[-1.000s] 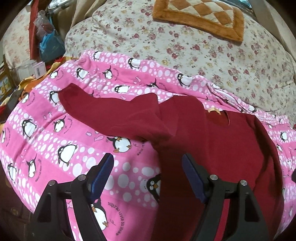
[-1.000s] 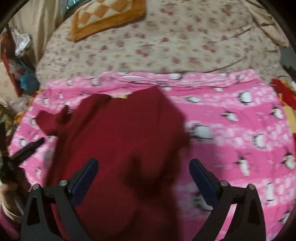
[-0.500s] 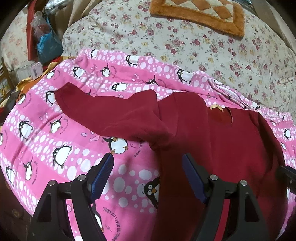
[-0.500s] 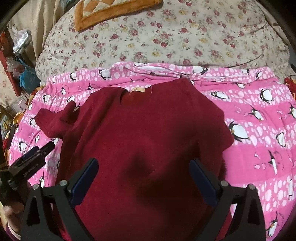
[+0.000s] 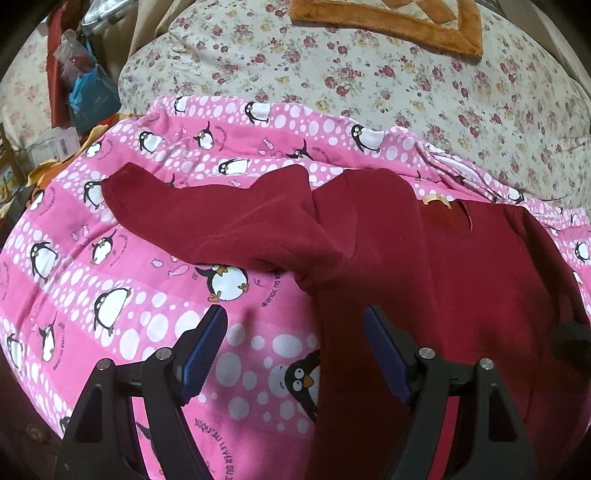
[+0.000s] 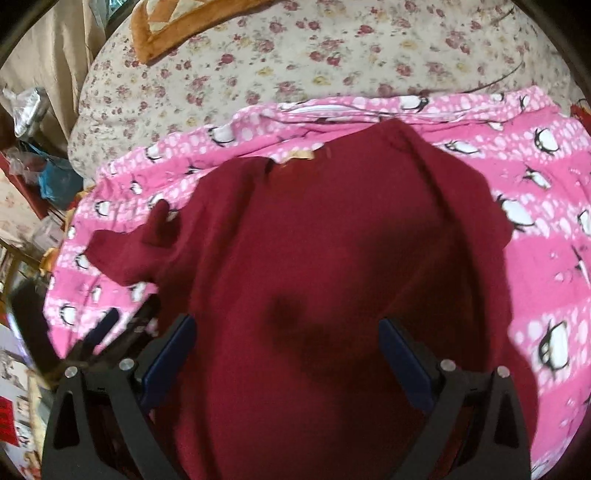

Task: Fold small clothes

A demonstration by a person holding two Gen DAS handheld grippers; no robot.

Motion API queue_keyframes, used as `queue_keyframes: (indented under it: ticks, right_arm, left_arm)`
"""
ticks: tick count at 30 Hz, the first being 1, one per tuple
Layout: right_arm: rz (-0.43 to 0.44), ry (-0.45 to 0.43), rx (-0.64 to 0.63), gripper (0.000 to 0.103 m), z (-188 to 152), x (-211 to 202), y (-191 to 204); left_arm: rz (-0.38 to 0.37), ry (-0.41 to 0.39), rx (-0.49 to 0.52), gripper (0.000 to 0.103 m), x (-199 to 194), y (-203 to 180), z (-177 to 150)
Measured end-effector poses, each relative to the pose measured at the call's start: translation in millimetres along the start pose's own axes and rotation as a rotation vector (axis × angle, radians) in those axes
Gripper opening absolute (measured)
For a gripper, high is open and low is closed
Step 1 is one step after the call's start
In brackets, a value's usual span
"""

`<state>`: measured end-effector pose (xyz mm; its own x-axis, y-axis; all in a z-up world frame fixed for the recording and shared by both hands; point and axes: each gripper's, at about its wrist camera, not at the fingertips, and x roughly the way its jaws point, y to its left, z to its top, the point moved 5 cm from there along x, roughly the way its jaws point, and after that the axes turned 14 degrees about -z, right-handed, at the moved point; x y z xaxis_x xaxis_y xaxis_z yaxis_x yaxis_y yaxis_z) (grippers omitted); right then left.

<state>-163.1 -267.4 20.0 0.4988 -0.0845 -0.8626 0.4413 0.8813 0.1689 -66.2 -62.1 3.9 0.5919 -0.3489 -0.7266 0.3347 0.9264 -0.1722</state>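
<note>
Pink penguin blanket [image 5: 122, 266] over floral bedding [image 5: 369, 85], with dark red shirt [image 6: 332, 258] spread flat on top, collar far, one sleeve [image 5: 207, 218] stretched out leftward, other side folded under. Nearer to both cameras than half a second ago. Left claw [image 5: 295, 328] spread apart over the shirt's left edge, right claw [image 6: 286, 343] wide apart over its body, both empty.

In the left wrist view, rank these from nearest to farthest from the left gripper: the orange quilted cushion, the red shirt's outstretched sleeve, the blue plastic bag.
From the left gripper:
1. Red shirt's outstretched sleeve, just ahead, lying on the pink penguin blanket.
2. Blue plastic bag, far left, beyond the blanket's edge.
3. Orange quilted cushion, top, on the floral quilt.
</note>
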Motion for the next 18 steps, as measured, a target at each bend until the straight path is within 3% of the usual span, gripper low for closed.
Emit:
queue_keyframes:
  ticks: [8,18]
  right_arm:
    - [0.018,-0.069,-0.009,0.100,9,-19,31]
    - [-0.131,-0.186,-0.080,0.100,30,-12,16]
  left_arm:
    - [0.001,-0.008,-0.001,0.058,0,0,2]
    - [0.000,-0.008,0.005,0.058,1,2,4]
